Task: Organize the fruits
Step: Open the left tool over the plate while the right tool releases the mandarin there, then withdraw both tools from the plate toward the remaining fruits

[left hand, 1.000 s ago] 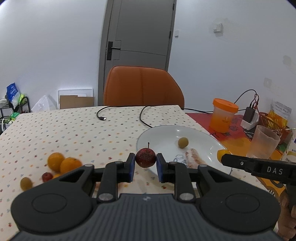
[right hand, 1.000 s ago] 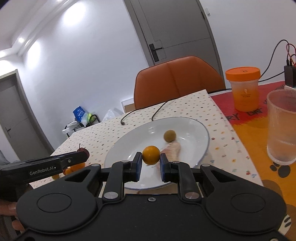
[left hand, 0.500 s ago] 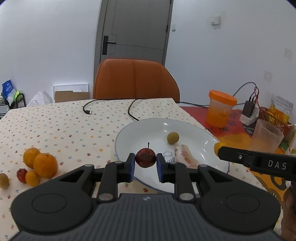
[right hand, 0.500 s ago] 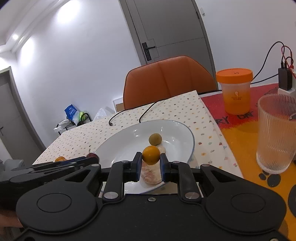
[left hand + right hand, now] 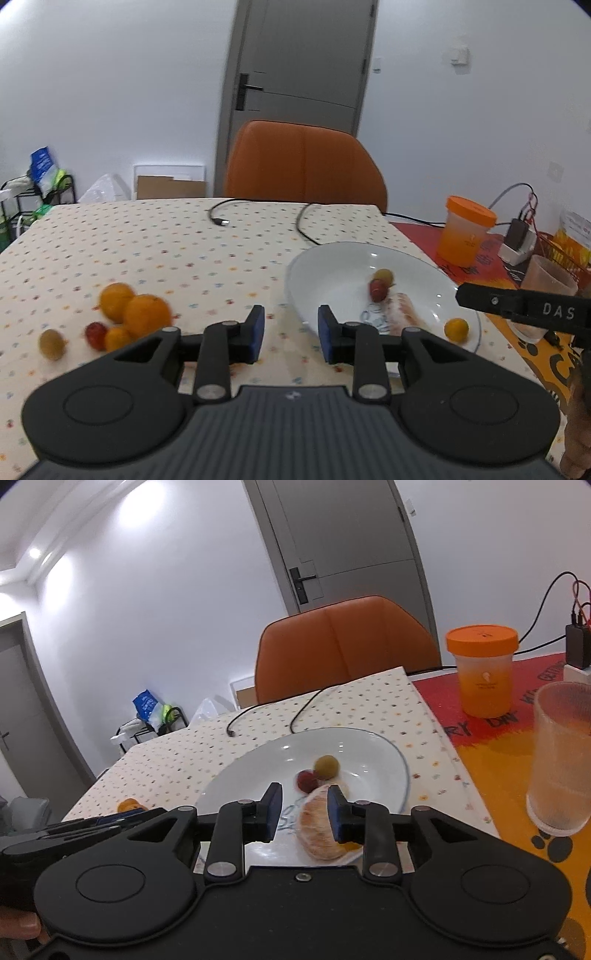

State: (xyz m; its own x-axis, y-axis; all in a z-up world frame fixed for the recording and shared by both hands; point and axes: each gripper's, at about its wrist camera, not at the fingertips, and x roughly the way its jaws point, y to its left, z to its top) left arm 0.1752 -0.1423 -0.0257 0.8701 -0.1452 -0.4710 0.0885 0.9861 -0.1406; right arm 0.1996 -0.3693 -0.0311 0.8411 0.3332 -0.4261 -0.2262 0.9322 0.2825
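A white plate (image 5: 295,273) holds a red fruit (image 5: 377,290), a green fruit (image 5: 383,275), a pale peeled fruit (image 5: 400,314) and a small orange (image 5: 456,329) near its right rim. My left gripper (image 5: 291,334) is open and empty, just short of the plate's left rim. In the right wrist view, my right gripper (image 5: 304,812) is open over the plate (image 5: 402,771), with the peeled fruit (image 5: 319,830) below its jaws. The red fruit (image 5: 306,781) and green fruit (image 5: 326,767) lie beyond. On the tablecloth at left lie two oranges (image 5: 147,315) and three smaller fruits (image 5: 95,334).
A ribbed glass (image 5: 561,760) and an orange-lidded jar (image 5: 482,668) stand right of the plate on a red and yellow mat. A black cable (image 5: 221,221) lies behind the plate. An orange chair (image 5: 303,166) stands at the table's far edge.
Both grippers have opened. The red fruit has left my left gripper and the small orange my right; both now lie on the plate. The left gripper has moved back toward the left.
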